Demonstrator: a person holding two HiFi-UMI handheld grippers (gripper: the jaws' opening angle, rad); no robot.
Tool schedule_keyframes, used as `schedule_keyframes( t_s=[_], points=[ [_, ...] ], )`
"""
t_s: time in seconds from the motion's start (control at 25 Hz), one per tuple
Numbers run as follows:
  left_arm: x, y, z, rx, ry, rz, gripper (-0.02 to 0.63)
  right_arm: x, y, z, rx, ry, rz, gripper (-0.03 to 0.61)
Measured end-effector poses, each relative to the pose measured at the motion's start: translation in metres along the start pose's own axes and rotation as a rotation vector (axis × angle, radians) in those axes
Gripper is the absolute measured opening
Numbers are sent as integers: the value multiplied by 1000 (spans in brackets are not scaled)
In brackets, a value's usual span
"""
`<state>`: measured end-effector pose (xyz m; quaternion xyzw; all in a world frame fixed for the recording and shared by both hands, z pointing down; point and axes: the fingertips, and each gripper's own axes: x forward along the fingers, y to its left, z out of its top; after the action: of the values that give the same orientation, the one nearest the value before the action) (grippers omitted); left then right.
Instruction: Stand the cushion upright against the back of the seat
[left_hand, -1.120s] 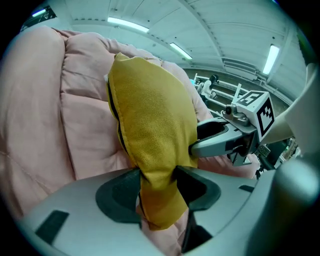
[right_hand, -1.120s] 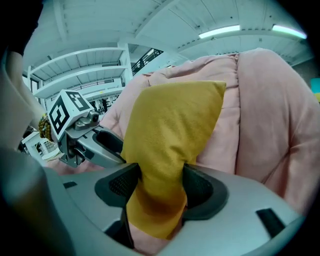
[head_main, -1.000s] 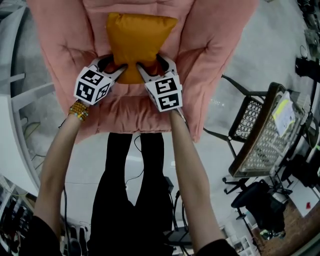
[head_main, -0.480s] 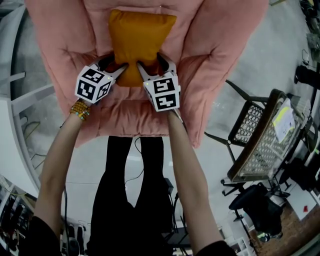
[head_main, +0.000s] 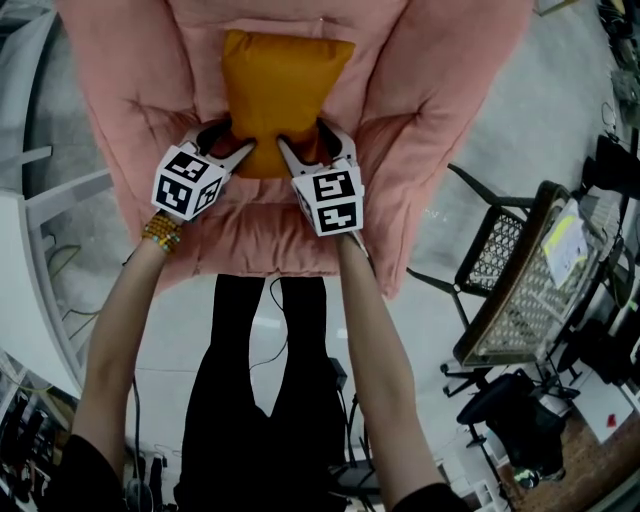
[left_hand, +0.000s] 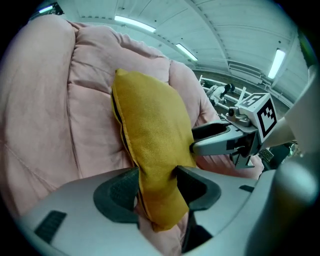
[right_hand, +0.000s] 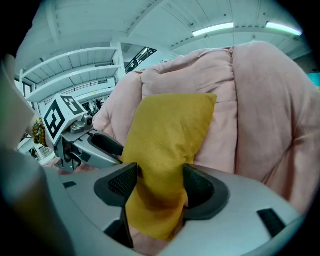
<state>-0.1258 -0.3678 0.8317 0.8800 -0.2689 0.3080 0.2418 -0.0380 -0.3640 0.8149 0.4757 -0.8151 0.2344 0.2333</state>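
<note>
A mustard-yellow cushion (head_main: 280, 90) stands upright against the back of the pink padded seat (head_main: 430, 90). My left gripper (head_main: 235, 138) is shut on its lower left corner; in the left gripper view both pads pinch the cushion (left_hand: 150, 130) near its bottom edge. My right gripper (head_main: 308, 140) holds the lower right corner. Its jaws have just been opening a little, but in the right gripper view the cushion (right_hand: 170, 130) is still squeezed between the pads. Each gripper view shows the other gripper at the cushion's far side.
The pink seat's puffy sides (left_hand: 90, 100) rise around the cushion. A black metal chair with a mesh panel (head_main: 520, 270) stands on the grey floor at the right. A white rail (head_main: 40, 200) runs along the left. The person's legs (head_main: 270, 380) are just before the seat's front edge.
Both grippers stay at the cushion's lower corners and the cushion keeps its upright stand. The picture has only shifted slightly.
</note>
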Motion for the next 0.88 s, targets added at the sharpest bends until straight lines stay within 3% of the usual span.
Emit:
schedule_keyframes(
  t_s=[0.28, 0.6, 0.88],
  points=[
    [-19, -14, -2, -9, -46, 61, 225, -30, 3, -17, -3, 12, -7, 277],
    [-65, -78, 18, 20, -171, 136, 217, -90, 49, 0, -77, -67, 48, 274],
    [-128, -159, 39, 24, -272, 191, 124, -177, 83, 31, -140, -160, 51, 123]
  ],
)
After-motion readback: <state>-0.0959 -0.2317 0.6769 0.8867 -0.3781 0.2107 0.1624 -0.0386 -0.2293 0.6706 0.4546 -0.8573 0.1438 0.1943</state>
